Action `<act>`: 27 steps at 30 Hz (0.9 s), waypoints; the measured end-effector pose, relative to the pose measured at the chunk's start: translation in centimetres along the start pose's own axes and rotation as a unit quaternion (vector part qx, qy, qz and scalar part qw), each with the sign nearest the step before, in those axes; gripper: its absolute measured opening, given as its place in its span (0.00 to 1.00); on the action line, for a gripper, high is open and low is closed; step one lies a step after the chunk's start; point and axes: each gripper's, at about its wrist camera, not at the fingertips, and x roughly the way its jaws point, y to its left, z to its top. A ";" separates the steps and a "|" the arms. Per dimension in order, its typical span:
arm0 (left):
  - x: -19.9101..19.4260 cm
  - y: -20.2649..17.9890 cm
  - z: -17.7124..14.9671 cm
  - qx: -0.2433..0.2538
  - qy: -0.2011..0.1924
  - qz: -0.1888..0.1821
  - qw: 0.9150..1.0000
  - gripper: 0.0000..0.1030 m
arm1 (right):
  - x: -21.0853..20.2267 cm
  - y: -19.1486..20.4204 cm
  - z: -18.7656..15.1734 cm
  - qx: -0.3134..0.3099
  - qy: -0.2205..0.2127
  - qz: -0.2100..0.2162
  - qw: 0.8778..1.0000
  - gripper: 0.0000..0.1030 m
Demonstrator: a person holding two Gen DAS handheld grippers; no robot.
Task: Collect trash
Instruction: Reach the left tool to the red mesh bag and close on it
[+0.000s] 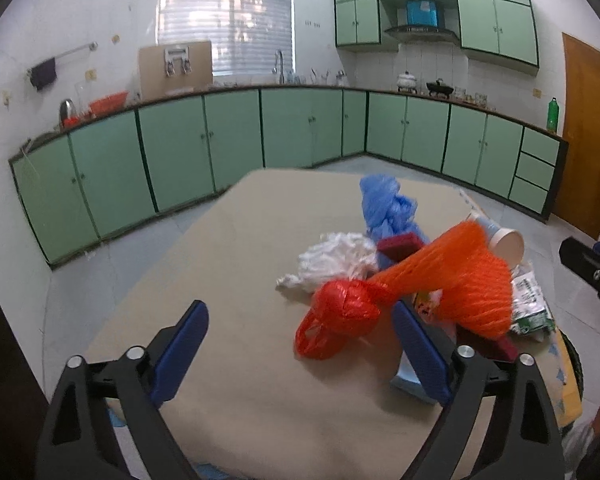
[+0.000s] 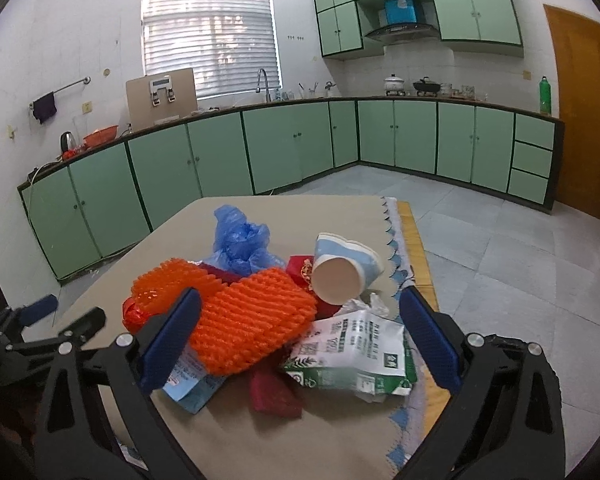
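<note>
A heap of trash lies on the beige table [image 1: 220, 260]. It holds an orange foam net [image 2: 244, 316], a red plastic bag [image 1: 340, 320], a blue bag [image 2: 240, 240], crumpled white plastic [image 1: 336, 260], a paper cup [image 2: 340, 276], a green-and-white carton [image 2: 352, 352], dark red pieces [image 2: 276, 392] and a light blue packet [image 2: 192, 384]. My left gripper [image 1: 300, 344] is open just short of the red bag, its pads clear of it. My right gripper [image 2: 300, 340] is open over the net and carton and grips nothing. Each gripper also shows in the other's view: left gripper [image 2: 40, 320], right gripper [image 1: 592, 272].
Green base cabinets [image 2: 292, 144] run along the far walls under a worktop with a sink and pots. A wooden door [image 2: 580, 112] stands at the right. The table's right edge has a scalloped blue trim [image 2: 396, 248] over a tiled floor [image 2: 500, 248].
</note>
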 end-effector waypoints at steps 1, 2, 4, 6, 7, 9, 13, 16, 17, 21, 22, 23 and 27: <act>0.6 0.0 -0.1 0.000 0.006 -0.005 1.000 0.85 | 0.2 0.2 -0.1 -0.001 0.002 -0.001 1.000 0.89; 1.1 0.0 -0.2 0.001 0.010 -0.009 1.000 0.83 | 0.6 0.2 -0.1 -0.002 0.007 -0.002 1.000 0.88; 2.1 -0.1 -0.3 0.002 0.016 -0.017 1.000 0.81 | 1.2 0.3 -0.3 -0.004 0.014 -0.001 1.000 0.80; 3.0 -0.2 -0.4 0.002 0.024 -0.028 0.999 0.80 | 1.9 0.5 -0.6 -0.007 0.023 0.001 1.000 0.78; 3.6 -0.3 -0.4 0.002 0.028 -0.037 0.999 0.80 | 2.2 0.5 -0.8 -0.008 0.026 0.003 1.000 0.76; 4.3 -0.6 -0.5 0.009 0.030 -0.043 0.999 0.79 | 2.6 0.8 -1.0 -0.012 0.030 0.007 0.999 0.74; 5.6 -1.0 -0.6 0.014 0.038 -0.054 0.998 0.68 | 3.0 1.3 -1.1 -0.018 0.034 0.022 0.999 0.70; 6.1 -0.9 -0.8 0.009 0.043 -0.066 0.997 0.50 | 3.3 1.7 -0.9 -0.026 0.029 0.029 0.999 0.68; 6.1 -0.9 -0.8 0.007 0.044 -0.071 0.996 0.41 | 3.4 1.9 -0.9 -0.030 0.029 0.029 0.999 0.68; 5.6 -0.7 -0.8 0.007 0.041 -0.070 0.997 0.32 | 3.5 2.1 -0.5 -0.031 0.027 0.041 0.998 0.64; 5.3 -0.7 -0.8 0.007 0.039 -0.066 0.997 0.32 | 3.5 2.2 -0.4 -0.030 0.026 0.045 0.998 0.63; 5.0 -0.5 -0.7 0.005 0.036 -0.065 0.997 0.31 | 3.4 2.3 -0.3 -0.030 0.024 0.049 0.998 0.63; 3.3 0.2 0.0 -0.010 0.023 -0.059 0.998 0.29 | 2.8 3.1 0.3 -0.032 0.013 0.065 0.997 0.63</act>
